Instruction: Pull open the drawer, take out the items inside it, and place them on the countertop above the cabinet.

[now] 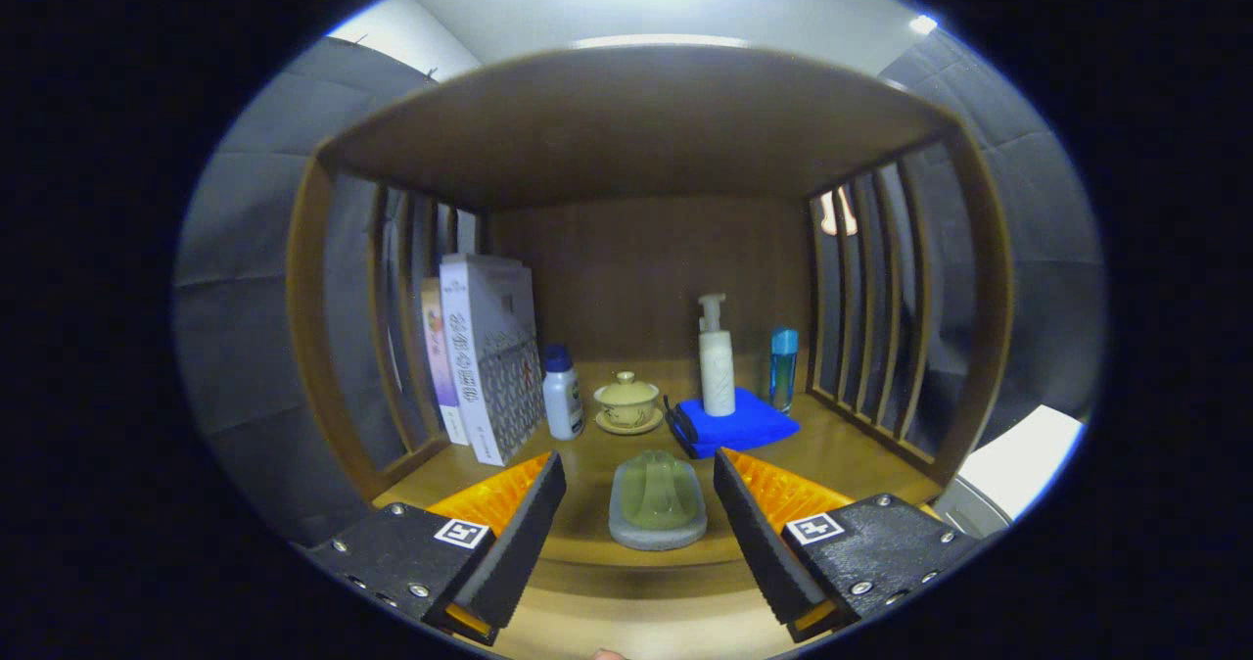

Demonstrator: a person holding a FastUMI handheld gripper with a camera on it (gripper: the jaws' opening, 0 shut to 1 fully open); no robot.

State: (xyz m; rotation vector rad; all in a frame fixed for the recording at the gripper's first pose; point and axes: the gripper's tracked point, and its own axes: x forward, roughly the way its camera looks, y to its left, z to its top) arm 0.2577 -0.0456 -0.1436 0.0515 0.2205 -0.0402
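Soap (pixel 658 490) in a grey dish (pixel 657 535) sits on the wooden countertop (pixel 597 454), between the two fingers and slightly ahead of their tips. The gripper (pixel 639 479) is spread wide, its fingers parted on either side of the dish with clear wood showing between each finger and the dish, so nothing is gripped. One green soap bar, one dish under it.

Beyond the fingers, further back on the same surface, stand the other things. Just past the right finger lies one folded blue cloth (pixel 741 424), with one white pump bottle (pixel 717 362) standing upright on it. One clear blue bottle (pixel 783 367) stands just beside the cloth, toward the slatted right wall (pixel 881 327). Straight ahead past the soap sits one lidded tea cup on a saucer (pixel 626 403). To its left stands one small white bottle with a blue cap (pixel 562 392). Past the left finger, books (pixel 491 356) stand upright against the slatted left wall; two are plain to see, and whether more stand behind them is unclear.
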